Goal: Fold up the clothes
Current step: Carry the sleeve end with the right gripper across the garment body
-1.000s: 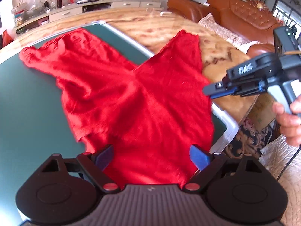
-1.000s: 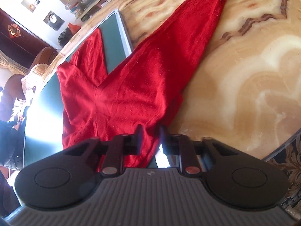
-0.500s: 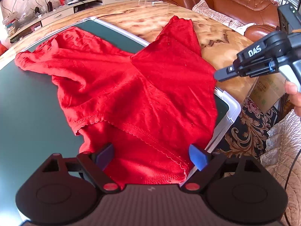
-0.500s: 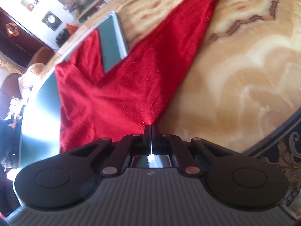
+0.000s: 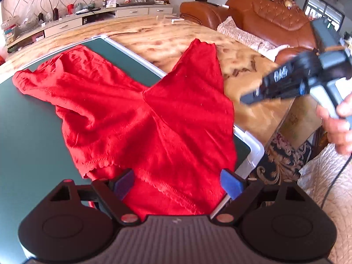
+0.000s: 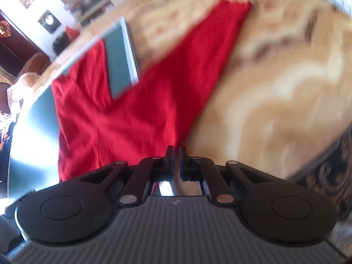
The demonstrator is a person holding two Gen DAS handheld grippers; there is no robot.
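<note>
Red trousers (image 5: 154, 114) lie spread on a green mat (image 5: 33, 132), with one leg running off onto the marble table (image 5: 248, 70). My left gripper (image 5: 178, 182) is open and hovers over the waistband, its blue pads (image 5: 231, 184) standing wide on either side of the cloth. A hand holds my right gripper (image 5: 244, 100) in the air to the right of the trousers, clear of them. In the blurred right wrist view the trousers (image 6: 140, 110) lie ahead, and the right gripper (image 6: 176, 151) has its jaws just starting to open, with a thin slit and nothing between them.
The mat's white frame corner (image 5: 255, 151) overhangs the table's near edge. Brown leather sofas (image 5: 275, 19) stand beyond the table on the right, and a long low cabinet (image 5: 99, 17) with clutter runs along the back wall. A patterned carpet (image 5: 283, 160) lies below the table.
The right gripper's jaws closed from a small gap at the cloth's edge, then it rose away from the trousers without them. The left gripper stayed open over the waistband.
</note>
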